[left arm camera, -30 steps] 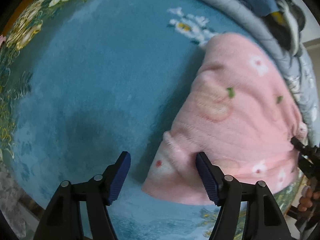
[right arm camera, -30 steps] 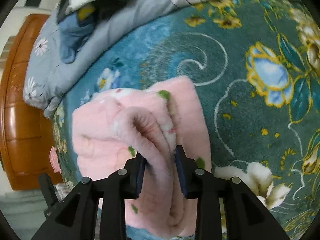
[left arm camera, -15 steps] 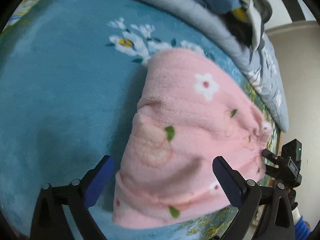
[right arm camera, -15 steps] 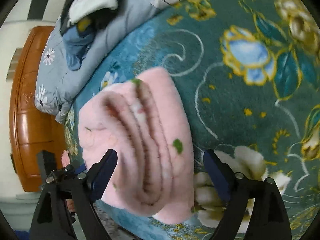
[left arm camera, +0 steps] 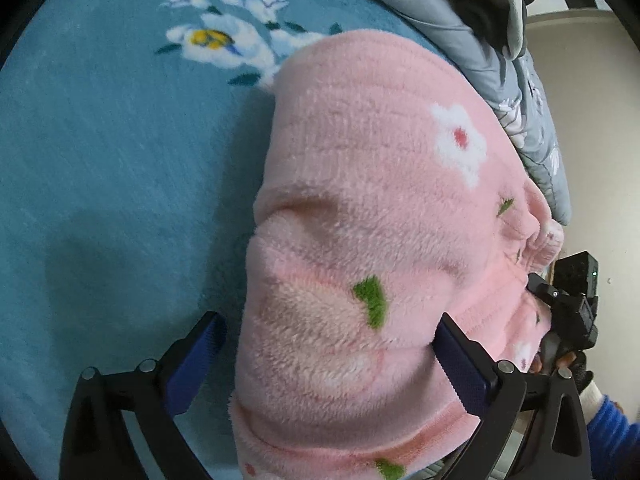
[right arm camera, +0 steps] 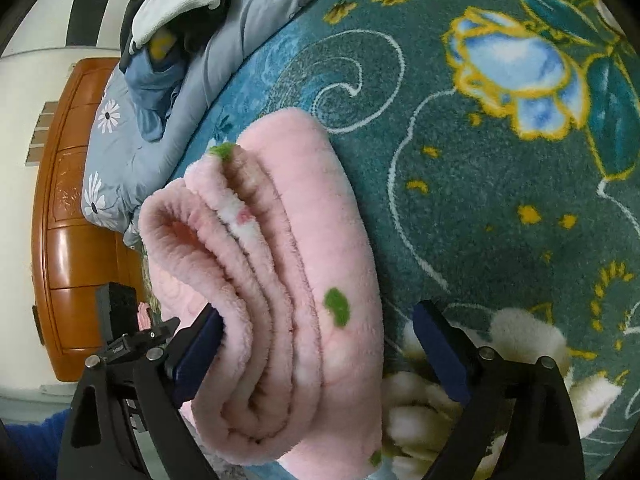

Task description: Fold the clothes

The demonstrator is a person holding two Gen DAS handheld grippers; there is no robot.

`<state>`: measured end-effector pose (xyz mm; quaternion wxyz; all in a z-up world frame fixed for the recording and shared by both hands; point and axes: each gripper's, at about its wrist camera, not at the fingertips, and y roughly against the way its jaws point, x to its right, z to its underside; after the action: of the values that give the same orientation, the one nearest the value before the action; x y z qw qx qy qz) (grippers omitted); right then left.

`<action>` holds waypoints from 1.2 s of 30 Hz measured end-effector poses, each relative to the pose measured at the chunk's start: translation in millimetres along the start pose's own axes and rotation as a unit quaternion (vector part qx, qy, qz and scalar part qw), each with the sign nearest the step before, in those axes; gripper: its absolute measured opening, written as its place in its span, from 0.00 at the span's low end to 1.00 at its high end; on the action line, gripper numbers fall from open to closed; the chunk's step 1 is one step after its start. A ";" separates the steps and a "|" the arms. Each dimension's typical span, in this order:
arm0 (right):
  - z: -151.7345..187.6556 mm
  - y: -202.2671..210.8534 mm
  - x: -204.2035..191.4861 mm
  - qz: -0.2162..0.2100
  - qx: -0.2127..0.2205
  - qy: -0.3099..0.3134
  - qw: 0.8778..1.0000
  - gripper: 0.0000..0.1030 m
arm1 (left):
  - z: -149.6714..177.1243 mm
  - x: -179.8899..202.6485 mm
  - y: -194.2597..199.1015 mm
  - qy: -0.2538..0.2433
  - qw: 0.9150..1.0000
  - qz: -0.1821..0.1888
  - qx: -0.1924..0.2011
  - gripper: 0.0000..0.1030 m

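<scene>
Nearest the left wrist camera, the left tool [left arm camera: 328, 364] stood with its jaws spread wide on either side of the pink fleece garment [left arm camera: 372, 248], the blue pads clear of the pile on the left and at most brushing it on the right — open, gripping nothing. The right tool [right arm camera: 316, 352] was also parted, its jaws opening, with the stacked fold edges of the same garment [right arm camera: 280, 280] between them; its left pad lay against the outer fold, its right pad stood apart over the blanket [right arm camera: 500, 200], so it was not clamped. The garment sat as a thick, several-layer bundle on the teal flowered blanket near the near edge of the bed, where both cameras showed the blanket dropping away just below the bundle. Judged from this, the folding of this piece looked finished and the step in hand was the release — letting the bundle settle. The next move would call for drawing both tools back without snagging the fleece, since a pad dragging on a layer could pull the stack open, then reaching for another item. Farther off, along the far edge of the bed, a grey flowered quilt [right arm camera: 168, 92] lay bunched with dark clothes [right arm camera: 176, 4] heaped on it, and beyond it a wooden headboard [right arm camera: 64, 220].
</scene>
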<state>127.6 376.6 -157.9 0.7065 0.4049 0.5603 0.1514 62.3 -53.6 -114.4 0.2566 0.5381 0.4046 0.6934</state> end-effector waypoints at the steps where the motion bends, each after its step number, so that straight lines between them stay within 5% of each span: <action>1: -0.6 -0.2 -0.5 -0.003 0.000 -0.003 1.000 0.91 | 1.1 -0.4 -1.8 0.003 1.000 0.004 -0.003 1.00; 8: 1.3 -12.9 -9.9 -0.017 -0.034 0.008 0.999 0.91 | -3.0 1.9 -8.3 0.032 0.999 -0.013 -0.014 1.00; 15: 0.0 -19.2 -6.9 -0.016 -0.043 -0.007 0.999 0.90 | -7.3 17.9 -2.7 0.007 0.999 -0.048 -0.010 0.99; 19: 0.2 -19.1 -5.2 -0.018 -0.043 -0.027 0.999 0.69 | -5.7 23.9 -1.7 0.009 0.998 -0.059 -0.007 0.94; 26: -0.9 -13.3 -14.9 -0.009 -0.037 -0.058 0.998 0.50 | 2.8 44.2 5.6 0.010 0.997 -0.071 0.018 0.66; 36: -1.3 9.6 -54.7 0.012 -0.031 -0.053 0.998 0.44 | 19.8 84.2 28.8 0.011 0.993 -0.110 0.052 0.34</action>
<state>110.8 346.6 -114.2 0.7454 0.3973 0.5122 0.1558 59.2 3.1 -43.1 0.2987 0.4954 0.4995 0.6449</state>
